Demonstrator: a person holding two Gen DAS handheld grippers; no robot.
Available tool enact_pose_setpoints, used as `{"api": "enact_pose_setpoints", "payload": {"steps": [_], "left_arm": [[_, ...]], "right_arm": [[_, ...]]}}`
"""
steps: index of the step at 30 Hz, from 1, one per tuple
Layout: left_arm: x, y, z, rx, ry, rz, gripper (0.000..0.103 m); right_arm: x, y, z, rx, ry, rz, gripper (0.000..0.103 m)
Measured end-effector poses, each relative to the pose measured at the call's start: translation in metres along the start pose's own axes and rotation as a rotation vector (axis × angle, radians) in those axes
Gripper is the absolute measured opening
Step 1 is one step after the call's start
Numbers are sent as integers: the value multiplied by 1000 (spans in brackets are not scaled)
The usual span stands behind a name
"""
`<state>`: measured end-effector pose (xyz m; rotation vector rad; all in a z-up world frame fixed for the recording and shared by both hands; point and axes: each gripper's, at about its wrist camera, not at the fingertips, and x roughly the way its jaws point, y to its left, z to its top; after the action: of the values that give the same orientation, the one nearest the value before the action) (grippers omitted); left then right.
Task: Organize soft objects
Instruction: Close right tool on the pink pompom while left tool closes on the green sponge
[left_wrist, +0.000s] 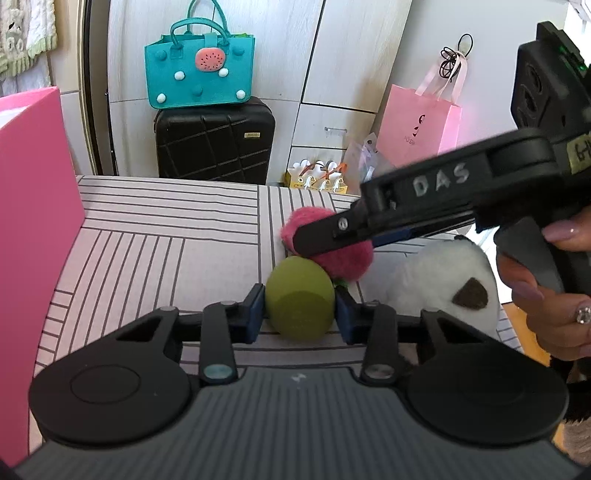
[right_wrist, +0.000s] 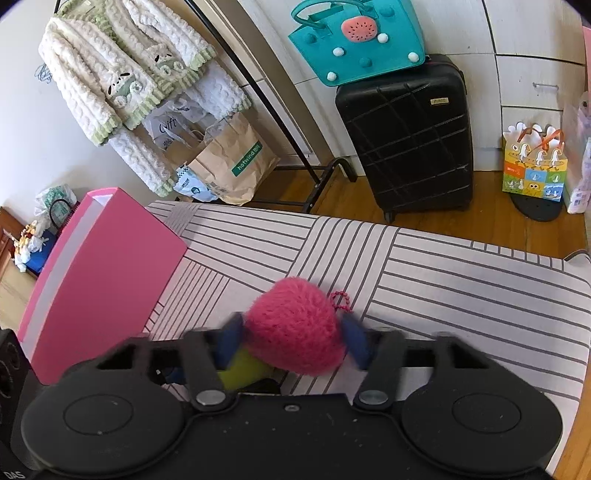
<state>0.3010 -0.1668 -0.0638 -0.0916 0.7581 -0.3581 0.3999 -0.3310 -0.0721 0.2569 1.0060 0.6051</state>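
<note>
An olive-green soft ball (left_wrist: 300, 302) rests on the striped cloth surface (left_wrist: 166, 240). My left gripper (left_wrist: 300, 313) is shut on it, a blue pad pressing each side. Just behind the ball lies a fuzzy pink plush (right_wrist: 295, 332) with a bead chain, and my right gripper (right_wrist: 293, 342) is shut on that plush. In the left wrist view one black finger (left_wrist: 332, 230) of the right gripper crosses the pink plush (left_wrist: 347, 264). A white plush toy (left_wrist: 436, 280) with a brown ear lies to the right of both. The green ball (right_wrist: 243, 369) shows partly under the right gripper.
An open pink box (right_wrist: 99, 280) stands on the left of the surface. Beyond the far edge are a black suitcase (right_wrist: 410, 136) with a teal bag (right_wrist: 362, 44) on top, a pink paper bag (left_wrist: 421, 125), a clothes rack with a fleece jacket (right_wrist: 122, 74), and a person's hand (left_wrist: 554, 295).
</note>
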Motion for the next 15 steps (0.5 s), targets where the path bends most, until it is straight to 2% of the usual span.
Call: {"api": "enact_pose_setpoints", "payload": {"steps": [3, 15], "left_arm": [[0, 1, -1, -3, -7, -1, 37], [-12, 7, -4, -54, 30, -48, 36]], "right_arm": [[-1, 5, -2, -32, -19, -6, 49], [-12, 27, -7, -119, -24, -31, 48]]}}
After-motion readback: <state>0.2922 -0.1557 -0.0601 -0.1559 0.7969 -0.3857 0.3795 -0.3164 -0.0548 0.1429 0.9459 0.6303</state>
